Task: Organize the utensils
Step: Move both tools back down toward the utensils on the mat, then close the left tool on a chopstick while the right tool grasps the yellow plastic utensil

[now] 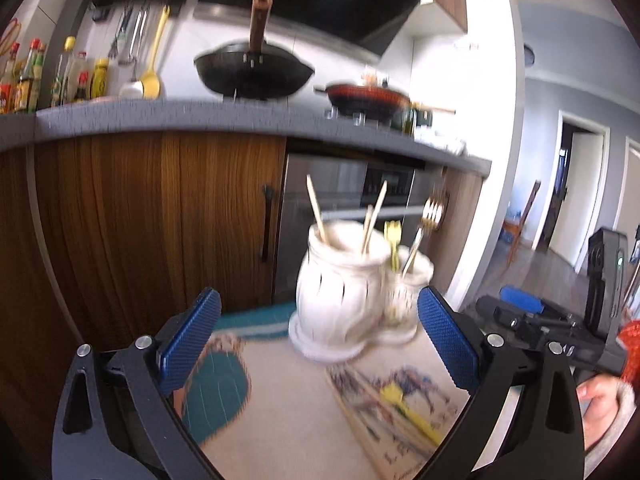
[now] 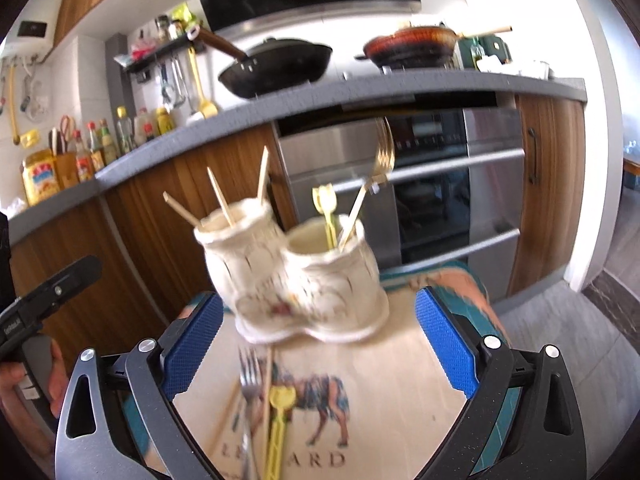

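standing on the table's printed cloth [image 2: 400, 368], the cream ceramic two-cup holder [image 2: 304, 280] carries wooden chopsticks [image 2: 224, 200] in one cup, a yellow plastic fork [image 2: 326, 208] and a gold metal fork [image 2: 380, 164] in the other. the left claw [image 1: 320, 344] and right claw [image 2: 320, 340] both gape wide, empty. a silver fork [image 2: 248, 380] lies loose beside a yellow plastic spoon [image 2: 280, 408].

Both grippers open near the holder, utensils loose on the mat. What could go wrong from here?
1. The holder stands close ahead of the open right gripper; a wide finger might clip it and tip it.
2. The silver fork, yellow fork and chopsticks lie bunched on the mat; a grab may catch two.
3. Both views are blurred, so aim may be off.
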### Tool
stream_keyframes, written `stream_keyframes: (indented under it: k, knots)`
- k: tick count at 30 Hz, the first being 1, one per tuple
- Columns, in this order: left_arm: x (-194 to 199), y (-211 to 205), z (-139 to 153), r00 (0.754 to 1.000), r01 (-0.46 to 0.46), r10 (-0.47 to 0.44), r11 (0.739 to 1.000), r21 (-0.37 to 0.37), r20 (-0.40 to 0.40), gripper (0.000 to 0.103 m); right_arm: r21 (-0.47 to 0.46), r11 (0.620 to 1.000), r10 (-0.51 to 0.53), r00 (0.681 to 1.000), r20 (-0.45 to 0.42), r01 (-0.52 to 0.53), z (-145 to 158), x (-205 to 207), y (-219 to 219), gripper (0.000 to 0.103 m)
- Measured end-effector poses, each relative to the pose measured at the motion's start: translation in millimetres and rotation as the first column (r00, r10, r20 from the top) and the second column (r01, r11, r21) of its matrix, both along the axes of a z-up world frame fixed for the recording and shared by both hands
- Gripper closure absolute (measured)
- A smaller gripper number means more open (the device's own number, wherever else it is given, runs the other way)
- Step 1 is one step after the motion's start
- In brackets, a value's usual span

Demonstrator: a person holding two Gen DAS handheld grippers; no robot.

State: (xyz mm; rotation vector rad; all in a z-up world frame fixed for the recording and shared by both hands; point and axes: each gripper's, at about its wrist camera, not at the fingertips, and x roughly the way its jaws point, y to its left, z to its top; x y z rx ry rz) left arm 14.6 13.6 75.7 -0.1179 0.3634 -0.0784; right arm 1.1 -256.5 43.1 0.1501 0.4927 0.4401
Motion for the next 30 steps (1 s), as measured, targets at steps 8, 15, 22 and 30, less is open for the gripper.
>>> stream_keyframes:
  k: [8,15,22,30]
  knots:
    - [6.3,-10.0,-51.8,0.983,0.019,-0.015,1.000,0.022,-0.181,0.006,-0.068,0.997,0.016,0.992,-0.125,-0.025,-39.1,-4.4,0.5,0.007]
    - [18.0,-27.0,-91.5,0.939,0.080,-0.046,0.993,0.086,-0.341,0.006,-0.151,0.981,0.094,0.976,-0.195,-0.125,-56.8,-12.2,20.7,0.013]
    - [22.1,-34.2,-108.3,0.901,0.147,-0.102,0.986,0.075,-0.422,0.021,-0.199,0.952,0.176,0.949,-0.261,-0.231,-66.0,-16.6,38.6,0.052]
    - [22.0,-50.8,-115.0,0.876,0.220,-0.153,0.971,0.096,-0.458,0.033,-0.182,0.931,0.246,0.914,-0.323,-0.315,-73.3,-15.4,47.5,0.070]
